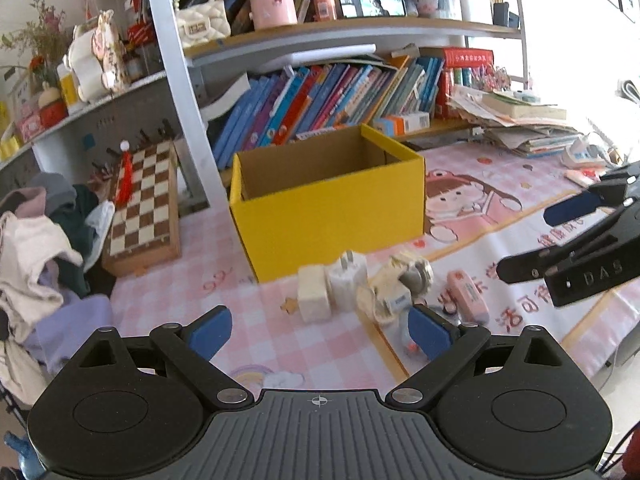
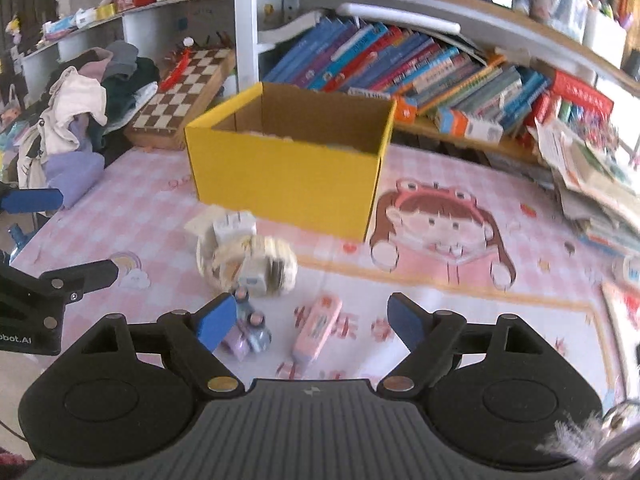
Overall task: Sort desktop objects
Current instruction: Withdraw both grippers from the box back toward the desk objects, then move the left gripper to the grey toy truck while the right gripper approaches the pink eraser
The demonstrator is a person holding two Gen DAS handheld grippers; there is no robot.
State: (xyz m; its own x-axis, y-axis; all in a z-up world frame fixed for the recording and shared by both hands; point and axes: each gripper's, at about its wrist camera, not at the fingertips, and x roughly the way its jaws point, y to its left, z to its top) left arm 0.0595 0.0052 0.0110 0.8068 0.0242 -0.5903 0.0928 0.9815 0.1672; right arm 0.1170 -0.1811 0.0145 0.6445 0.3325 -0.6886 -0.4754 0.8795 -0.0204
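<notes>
An open yellow cardboard box [image 1: 328,216] [image 2: 288,176] stands mid-desk. In front of it lie a cream block [image 1: 314,294], a white plug adapter [image 1: 347,280], a crumpled beige bundle [image 1: 400,286] [image 2: 248,264], a pink case [image 1: 468,296] [image 2: 318,326] and a small lilac toy [image 2: 246,334]. My left gripper [image 1: 320,334] is open and empty, just short of the block and adapter. My right gripper [image 2: 312,322] is open and empty, its jaws on either side of the pink case and lilac toy; whether they touch is unclear. The right gripper also shows in the left view [image 1: 560,232].
A pink checked mat [image 2: 440,280] covers the desk. A chessboard [image 1: 144,204] and a clothes pile [image 1: 44,260] lie to the left. Shelves of books [image 1: 320,100] stand behind the box; a paper stack [image 1: 520,120] sits at the right.
</notes>
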